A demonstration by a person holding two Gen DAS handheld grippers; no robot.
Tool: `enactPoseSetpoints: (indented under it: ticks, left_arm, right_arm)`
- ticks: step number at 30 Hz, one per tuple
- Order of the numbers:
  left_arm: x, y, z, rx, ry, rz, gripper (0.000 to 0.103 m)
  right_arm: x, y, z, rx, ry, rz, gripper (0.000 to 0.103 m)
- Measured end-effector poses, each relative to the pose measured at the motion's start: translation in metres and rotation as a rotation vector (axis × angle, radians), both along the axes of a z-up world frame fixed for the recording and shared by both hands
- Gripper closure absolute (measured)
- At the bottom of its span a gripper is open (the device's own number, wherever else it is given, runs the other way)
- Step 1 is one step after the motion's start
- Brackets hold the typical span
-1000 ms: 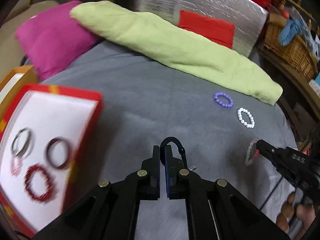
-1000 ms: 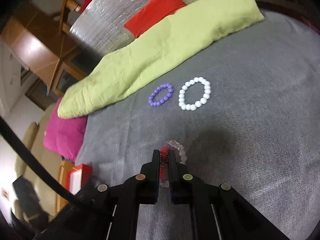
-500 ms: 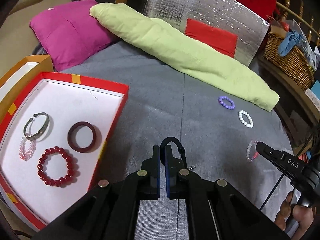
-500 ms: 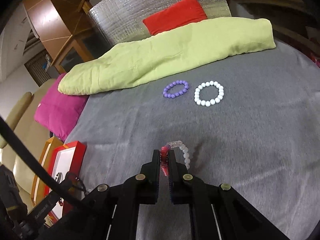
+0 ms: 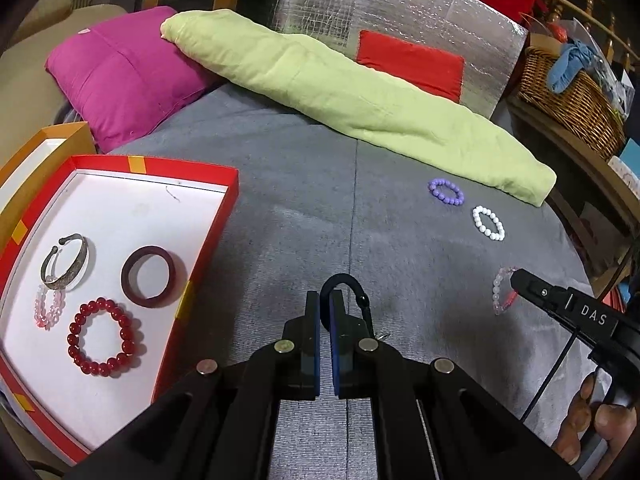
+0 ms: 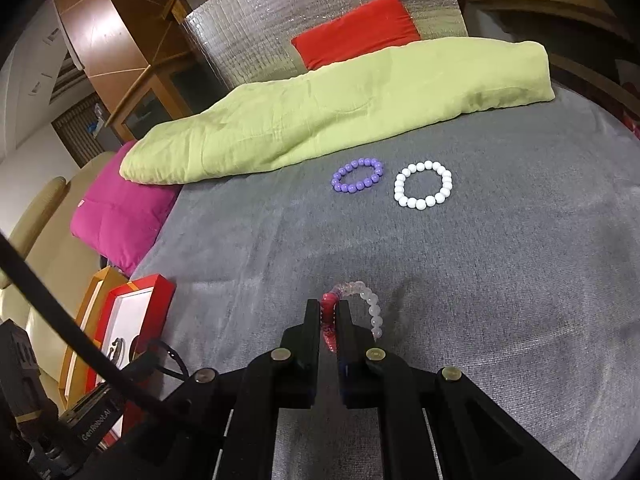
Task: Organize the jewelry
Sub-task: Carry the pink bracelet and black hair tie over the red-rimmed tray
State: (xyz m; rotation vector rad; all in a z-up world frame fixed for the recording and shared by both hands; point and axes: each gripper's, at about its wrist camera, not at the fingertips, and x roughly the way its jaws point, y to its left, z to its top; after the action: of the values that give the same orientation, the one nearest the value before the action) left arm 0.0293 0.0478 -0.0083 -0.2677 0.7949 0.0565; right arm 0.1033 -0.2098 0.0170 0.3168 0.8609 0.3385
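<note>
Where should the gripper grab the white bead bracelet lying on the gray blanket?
Probably from above, pinching one side of the ring. The white bead bracelet lies flat on the gray blanket, so one finger could go inside the loop and one outside, best on its open right side, away from the purple bracelet.

The left gripper point(image 5: 325, 300) points down at a slant, jaws closed with nothing between them. At its 3 o'clock, the right gripper point(image 6: 329, 307) slants down too, jaws pinched together, bare fingers point(image 5: 592, 412) behind
</note>
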Motion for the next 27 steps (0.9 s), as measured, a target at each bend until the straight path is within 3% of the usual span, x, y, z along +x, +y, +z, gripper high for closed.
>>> enactPoseSetpoints:
  ticks: [15, 27]
  left_arm:
    - [-0.022, 0.008, 0.01, 0.008, -0.043, -0.012, 0.098]
    - [-0.056, 0.031, 0.016, -0.016, -0.081, 0.022, 0.098]
  right_arm:
    - [-0.027, 0.007, 0.011, 0.044, -0.023, 0.039, 0.095]
    - [-0.064, 0.069, 0.03, 0.056, -0.045, 0.195, 0.095]
